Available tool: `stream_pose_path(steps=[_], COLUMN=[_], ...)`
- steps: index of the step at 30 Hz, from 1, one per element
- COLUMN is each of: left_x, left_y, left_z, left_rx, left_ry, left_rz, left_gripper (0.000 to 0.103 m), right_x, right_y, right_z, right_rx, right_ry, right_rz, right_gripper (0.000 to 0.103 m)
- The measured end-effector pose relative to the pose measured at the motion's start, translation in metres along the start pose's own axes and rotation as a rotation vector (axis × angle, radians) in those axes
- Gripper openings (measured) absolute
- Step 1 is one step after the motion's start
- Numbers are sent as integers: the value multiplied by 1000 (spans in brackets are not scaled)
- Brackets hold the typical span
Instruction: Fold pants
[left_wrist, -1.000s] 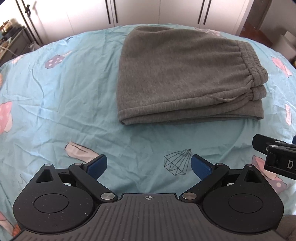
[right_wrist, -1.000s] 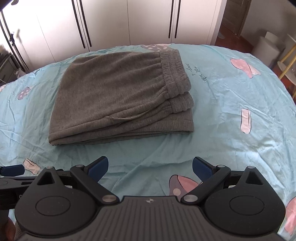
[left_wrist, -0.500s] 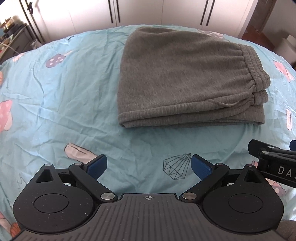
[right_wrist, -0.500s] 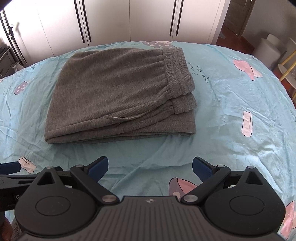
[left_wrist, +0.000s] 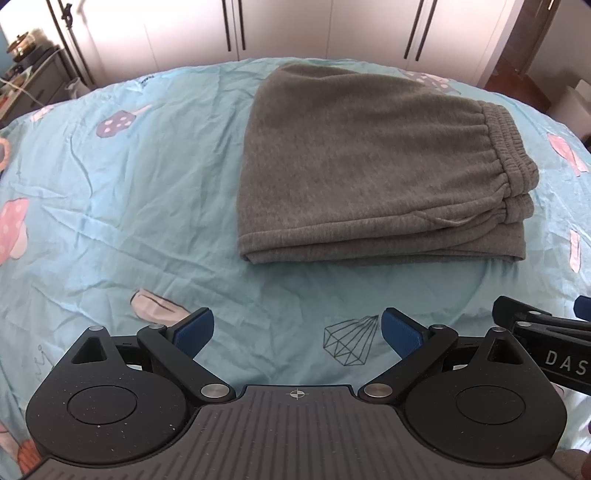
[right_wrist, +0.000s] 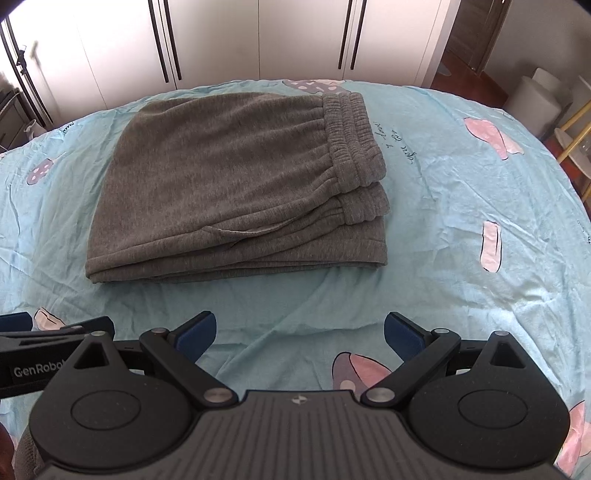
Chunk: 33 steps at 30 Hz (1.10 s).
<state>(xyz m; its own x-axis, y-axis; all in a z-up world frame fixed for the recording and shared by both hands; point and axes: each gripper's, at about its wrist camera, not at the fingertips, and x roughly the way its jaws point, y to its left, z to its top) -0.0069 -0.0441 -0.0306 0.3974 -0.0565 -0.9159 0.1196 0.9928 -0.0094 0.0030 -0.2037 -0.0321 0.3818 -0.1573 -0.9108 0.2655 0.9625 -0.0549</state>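
Pants (left_wrist: 369, 170) lie folded mid-bed (left_wrist: 110, 206), nothing seemingly left; left gripper (left_wrist: 297, 328) and right gripper (right_wrist: 300, 332) gape empty.

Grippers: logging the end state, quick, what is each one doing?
Left gripper: open, holding nothing.
Right gripper: open, holding nothing.

Both wrist views look forward, low over the bed (left_wrist: 110, 206) (side by side), sharing the pants (right_wrist: 229, 177).
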Motion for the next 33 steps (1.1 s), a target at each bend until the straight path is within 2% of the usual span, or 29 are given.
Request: stream_pose_path(steps=[9, 21, 33], left_x=[-7, -23, -29], left_y=[-4, -6, -6], left_z=[3, 23, 29], left_rx=[19, 23, 12], left_ry=[-4, 72, 70], left_rz=[15, 31, 27], left_gripper=[100, 100, 100], right_x=[-3, -15, -24], right_y=[-3, -3, -8], right_z=[1, 17, 29], right_rx=[4, -9, -12], right_ry=[7, 73, 81], right_rz=[2, -8, -5], right_gripper=[98, 98, 98])
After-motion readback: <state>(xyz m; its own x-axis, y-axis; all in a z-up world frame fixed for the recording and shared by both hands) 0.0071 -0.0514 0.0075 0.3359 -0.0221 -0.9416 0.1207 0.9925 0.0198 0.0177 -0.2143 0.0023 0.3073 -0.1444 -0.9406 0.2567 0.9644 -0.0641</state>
